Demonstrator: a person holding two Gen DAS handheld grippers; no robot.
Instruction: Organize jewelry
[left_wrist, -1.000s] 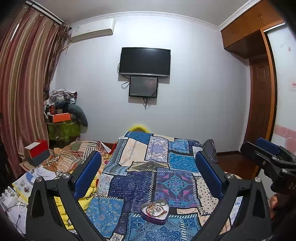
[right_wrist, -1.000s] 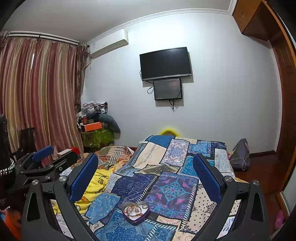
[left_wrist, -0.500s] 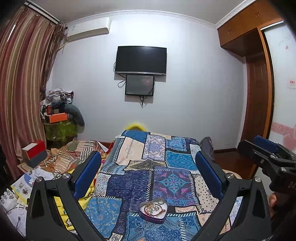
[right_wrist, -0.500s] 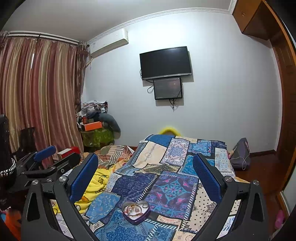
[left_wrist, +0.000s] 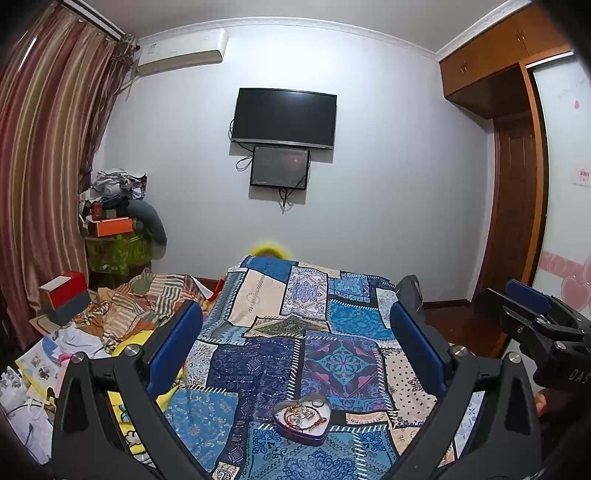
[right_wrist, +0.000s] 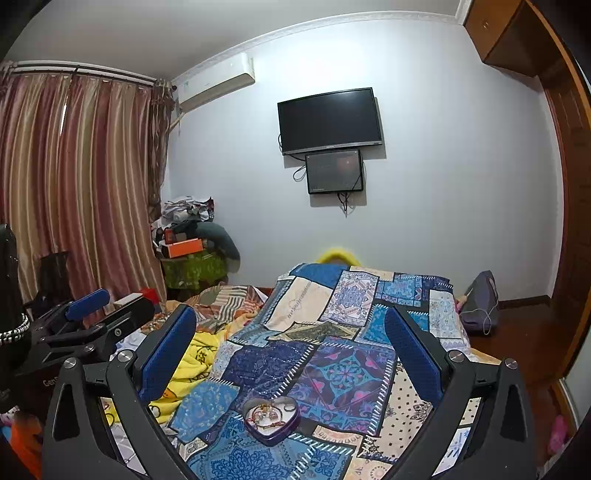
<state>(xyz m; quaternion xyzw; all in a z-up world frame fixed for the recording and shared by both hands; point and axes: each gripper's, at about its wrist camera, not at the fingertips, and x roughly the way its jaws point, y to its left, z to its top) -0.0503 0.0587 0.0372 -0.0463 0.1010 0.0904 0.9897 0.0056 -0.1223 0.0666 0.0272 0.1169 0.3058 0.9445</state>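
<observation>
A purple heart-shaped tin (left_wrist: 301, 419) lies open on the blue patchwork bedspread (left_wrist: 291, 332), with bracelets and rings heaped inside. It also shows in the right wrist view (right_wrist: 270, 419). My left gripper (left_wrist: 295, 350) is open and empty, held above and behind the tin. My right gripper (right_wrist: 291, 354) is open and empty too, likewise above the tin. Each gripper shows at the edge of the other's view: the right one (left_wrist: 532, 317), the left one (right_wrist: 88, 314).
A pile of striped and yellow bedding (left_wrist: 140, 317) lies left of the bedspread. A red box (left_wrist: 64, 291) and papers sit at the far left. A dark bag (right_wrist: 480, 299) rests at the bed's right edge. A TV (left_wrist: 284, 114) hangs on the far wall.
Both views have shifted slightly; the tin sits a little lower and nearer the centre between the left fingers. Both grippers stay open.
</observation>
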